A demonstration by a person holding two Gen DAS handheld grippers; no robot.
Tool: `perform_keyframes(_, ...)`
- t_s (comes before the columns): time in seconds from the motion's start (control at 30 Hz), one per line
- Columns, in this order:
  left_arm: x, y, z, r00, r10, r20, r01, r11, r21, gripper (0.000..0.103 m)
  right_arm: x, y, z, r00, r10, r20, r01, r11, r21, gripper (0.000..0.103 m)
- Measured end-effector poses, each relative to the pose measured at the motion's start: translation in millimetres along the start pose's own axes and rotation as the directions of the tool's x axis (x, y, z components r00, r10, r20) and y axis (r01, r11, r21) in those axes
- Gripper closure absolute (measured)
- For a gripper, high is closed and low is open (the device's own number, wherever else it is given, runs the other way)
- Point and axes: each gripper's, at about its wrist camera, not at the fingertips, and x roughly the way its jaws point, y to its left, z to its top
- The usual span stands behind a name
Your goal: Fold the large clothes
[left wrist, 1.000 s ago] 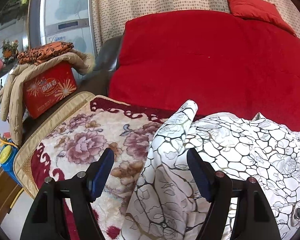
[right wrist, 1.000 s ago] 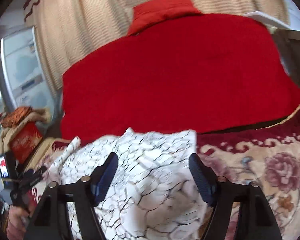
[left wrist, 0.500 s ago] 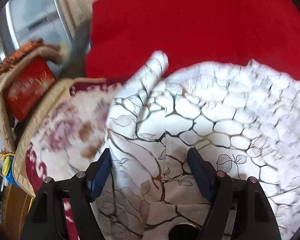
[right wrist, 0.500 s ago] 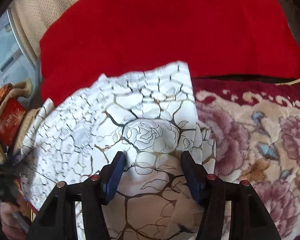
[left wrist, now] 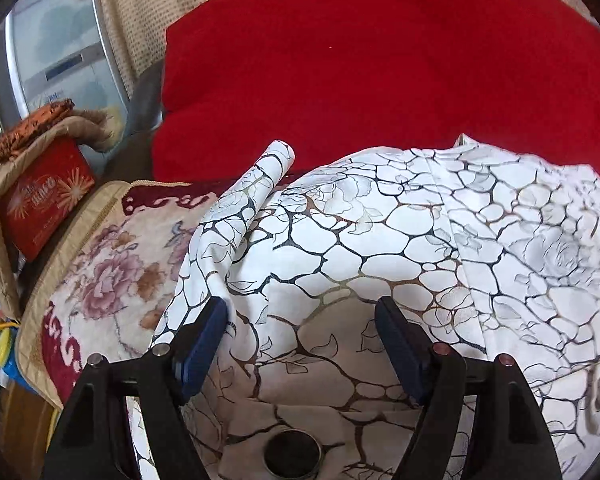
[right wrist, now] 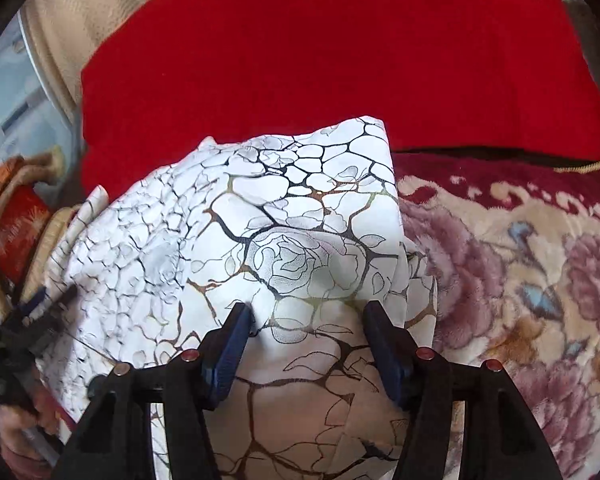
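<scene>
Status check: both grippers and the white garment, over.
Left gripper open over white patterned garment. Right gripper open, fabric between fingers. Garment bunched on floral blanket. Nothing blocking.

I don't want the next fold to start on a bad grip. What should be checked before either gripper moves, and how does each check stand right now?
1. Left gripper open over the white patterned garment: ok, fingers spread with cloth lying between them.
2. Right gripper open over the same garment: ok, fingers spread.
3. Cloth pinched by either gripper: not ok, neither is shut on it.
4. Garment lying flat: not ok, it bulges, and a rolled edge sticks up at the left.
5. Garment on the floral blanket: ok.
6. Number of layers under the fingers: cannot tell.
</scene>
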Motion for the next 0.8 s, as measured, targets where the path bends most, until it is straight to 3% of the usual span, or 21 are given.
perform_keyframes(0.2, -5, -1, 2, 1.0, -0.011, 0.025, 0.011, 1.0, -0.006, 0.026, -30, -1, 2, 0.992, 0.039, 0.116, -0.043, 0.999, 0.03, 0.041)
perform_keyframes(0.33, -5, -5, 2, 1.0, -0.013, 0.027, 0.013, 1.0, 0.003, 0.026, -54, 17, 10, 0.966, 0.044, 0.253, -0.035, 0.998, -0.043, 0.041)
perform_keyframes(0.4, -5, -7, 2, 0.999, -0.015, 0.028, 0.015, 1.0, 0.006, 0.026, -56, 26, 15, 0.96, 0.061, 0.272, -0.043, 0.997, -0.07, 0.041)
perform_keyframes(0.5, -4, -8, 2, 1.0, -0.016, 0.025, 0.016, 1.0, 0.008, 0.026, -36, 31, 20, 0.977, 0.075, 0.199, -0.059, 0.995, -0.085, 0.041)
perform_keyframes(0.53, -3, -9, 1, 1.0, -0.017, 0.022, 0.017, 1.0, 0.009, 0.026, -16, 29, 22, 0.992, 0.068, 0.11, -0.061, 0.996, -0.067, 0.041)
perform_keyframes(0.6, 0, -10, 0, 1.0, -0.022, 0.013, 0.022, 1.0, 0.013, 0.026, 16, 21, 21, 0.999, 0.045, -0.024, -0.046, 0.999, -0.016, 0.041)
perform_keyframes(0.8, 22, -16, -11, 0.996, -0.055, -0.067, 0.057, 0.998, 0.035, 0.013, 14, 18, 23, 0.998, 0.058, -0.01, -0.058, 0.998, -0.028, 0.041)
